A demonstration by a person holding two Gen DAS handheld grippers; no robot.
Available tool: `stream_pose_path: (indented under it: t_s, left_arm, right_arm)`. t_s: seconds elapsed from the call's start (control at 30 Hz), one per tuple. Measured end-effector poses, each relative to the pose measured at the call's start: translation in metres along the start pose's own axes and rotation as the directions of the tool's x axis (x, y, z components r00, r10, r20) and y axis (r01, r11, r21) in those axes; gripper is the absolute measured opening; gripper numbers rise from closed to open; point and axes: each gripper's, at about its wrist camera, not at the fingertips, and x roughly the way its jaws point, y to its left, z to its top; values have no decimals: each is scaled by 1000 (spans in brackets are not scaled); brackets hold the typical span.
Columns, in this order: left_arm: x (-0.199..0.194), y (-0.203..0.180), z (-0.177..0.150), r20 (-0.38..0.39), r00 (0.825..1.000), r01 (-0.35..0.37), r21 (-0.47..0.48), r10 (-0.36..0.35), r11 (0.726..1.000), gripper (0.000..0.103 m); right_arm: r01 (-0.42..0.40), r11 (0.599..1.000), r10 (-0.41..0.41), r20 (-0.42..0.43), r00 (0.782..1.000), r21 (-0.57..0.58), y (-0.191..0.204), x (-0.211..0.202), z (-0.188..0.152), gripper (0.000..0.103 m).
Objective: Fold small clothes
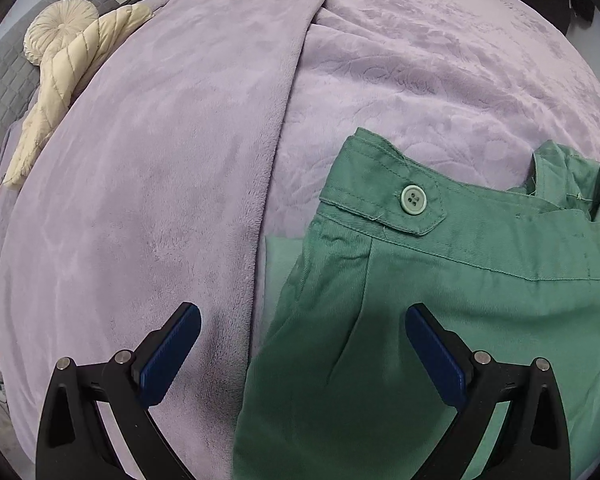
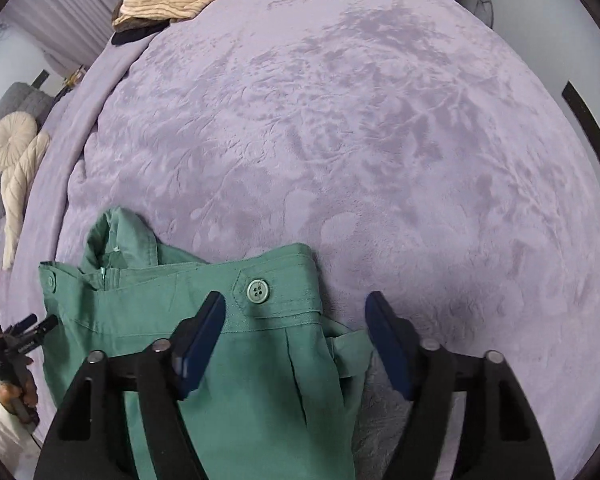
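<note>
Both grippers, left [image 1: 302, 332] and right [image 2: 296, 320], stood spread wide with nothing between their blue pads, hovering over one pair of green trousers [image 1: 420, 320] at the lower middle of each view. Trousers lay on the lilac blanket [image 1: 160, 200], two buttons [image 2: 259, 291] on the waistband, legs cut off below. One cream cushion [image 1: 56, 28] sat upper left, its jacket [image 1: 60, 92] partly hidden.

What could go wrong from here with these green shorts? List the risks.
1. The green shorts have a bunched, upturned waistband section; folding now may trap that lump.
2. Both the left gripper and right gripper are open, astride the side edges, so a grab may catch the plush purple blanket too.
</note>
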Motion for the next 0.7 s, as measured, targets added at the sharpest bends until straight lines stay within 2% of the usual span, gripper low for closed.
stream_pose_path:
  t_s: [0.03, 0.07, 0.1, 0.13, 0.17, 0.23, 0.3, 0.33, 0.37, 0.43, 0.5, 0.6, 0.7]
  left_arm:
    - [2, -1, -2, -3, 1000, -1, 0, 1, 1000, 102]
    - [3, -4, -1, -9, 1000, -4, 2, 4, 1000, 102]
    - [5, -7, -2, -14, 1000, -10, 8, 10, 1000, 102]
    - [8, -10, -4, -16, 1000, -22, 14, 22, 1000, 102]
    - [9, -11, -6, -15, 999, -31, 17, 31, 999, 102]
    - [13, -11, -9, -12, 999, -31, 13, 31, 999, 102]
    - [18, -10, -10, -16, 999, -29, 7, 29, 1000, 103]
    - [21, -8, -10, -18, 999, -31, 3, 31, 1000, 103]
    - [24, -7, -11, -19, 999, -29, -1, 29, 1000, 103]
    - [27, -2, -12, -26, 999, -35, -3, 34, 999, 103]
    - [25, 6, -11, -38, 998, -49, -11, 48, 999, 103]
    - [8, 21, -9, -19, 998, -57, -21, 57, 998, 103]
    - [-17, 28, -6, 35, 999, -32, -21, 33, 999, 103]
  right_arm:
    - [-10, 1000, 10, -20, 1000, -5, 5, 7, 1, 75]
    - [-21, 1000, 20, -50, 999, -5, 9, 17, 1, 63]
    - [-6, 1000, 5, -93, 996, -9, 14, 29, 1, 34]
    - [24, 999, -27, -125, 992, -25, 19, 37, 0, 19]
    - [48, 997, -55, -121, 991, -63, 28, 38, -2, 10]
    - [120, 978, -125, -22, 992, -170, 48, 19, -5, 9]
    - [168, 967, -163, 39, 986, -193, 49, 8, -8, 9]
    - [175, 969, -172, 28, 985, -172, 41, 12, -8, 9]
    - [160, 980, -164, -18, 986, -118, 26, 24, -8, 9]
    - [119, 992, -121, -54, 991, -37, 9, 40, -11, 10]
    - [95, 995, -95, -40, 995, 20, 2, 42, -13, 12]
    - [89, 990, -88, -17, 996, 109, -9, 23, -16, 36]
    - [96, 988, -102, 44, 994, 123, -11, -10, -24, 37]
